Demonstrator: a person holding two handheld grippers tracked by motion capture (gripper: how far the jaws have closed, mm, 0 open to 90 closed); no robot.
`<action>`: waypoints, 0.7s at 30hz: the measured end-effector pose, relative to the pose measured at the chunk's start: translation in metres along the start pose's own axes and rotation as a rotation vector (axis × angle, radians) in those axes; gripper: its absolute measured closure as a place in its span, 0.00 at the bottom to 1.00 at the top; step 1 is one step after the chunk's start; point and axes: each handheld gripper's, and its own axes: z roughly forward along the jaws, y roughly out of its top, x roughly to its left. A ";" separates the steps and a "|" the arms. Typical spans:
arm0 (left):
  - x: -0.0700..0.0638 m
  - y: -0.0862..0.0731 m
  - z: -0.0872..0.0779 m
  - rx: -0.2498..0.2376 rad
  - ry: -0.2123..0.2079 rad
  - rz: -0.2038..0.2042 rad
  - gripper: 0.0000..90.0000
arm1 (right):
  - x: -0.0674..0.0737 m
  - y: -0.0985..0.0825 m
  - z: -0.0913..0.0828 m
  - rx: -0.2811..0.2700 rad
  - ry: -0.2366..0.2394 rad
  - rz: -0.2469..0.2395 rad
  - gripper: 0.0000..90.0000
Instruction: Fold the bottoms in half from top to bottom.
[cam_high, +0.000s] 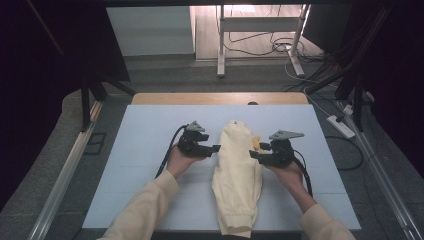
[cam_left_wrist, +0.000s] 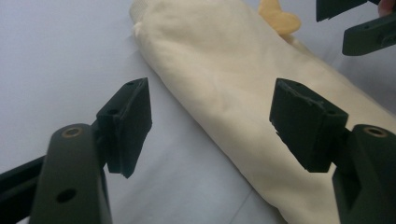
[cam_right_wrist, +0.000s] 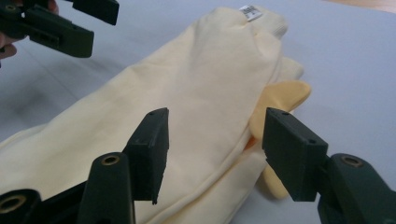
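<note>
A pale yellow garment (cam_high: 237, 172) lies folded into a long narrow bundle down the middle of the light blue table top (cam_high: 150, 130), with a white label (cam_right_wrist: 251, 12) at its far end and a darker yellow piece (cam_right_wrist: 280, 95) poking out on its right side. My left gripper (cam_high: 216, 148) hovers open just left of the bundle; in the left gripper view (cam_left_wrist: 210, 121) its jaws stand apart with the cloth's left edge (cam_left_wrist: 224, 79) beyond them. My right gripper (cam_high: 252, 154) is open at the bundle's right edge; in the right gripper view (cam_right_wrist: 215, 140) nothing is pinched between its pads.
A wooden strip (cam_high: 220, 98) borders the table's far edge. Beyond it are a white frame's legs (cam_high: 220, 45) and cables on the floor. A power strip (cam_high: 341, 126) lies on the floor at the right. Metal rails (cam_high: 65, 175) run along both sides of the table.
</note>
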 end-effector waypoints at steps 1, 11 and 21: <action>0.001 0.001 0.002 0.003 0.001 0.001 0.33 | -0.002 0.001 0.002 -0.008 -0.002 0.004 0.46; 0.013 0.004 0.015 0.009 0.012 -0.017 0.34 | -0.012 0.011 0.021 0.023 -0.047 -0.005 0.45; 0.019 0.006 0.026 0.013 -0.004 -0.023 0.34 | -0.030 0.018 0.032 0.023 -0.060 0.041 0.44</action>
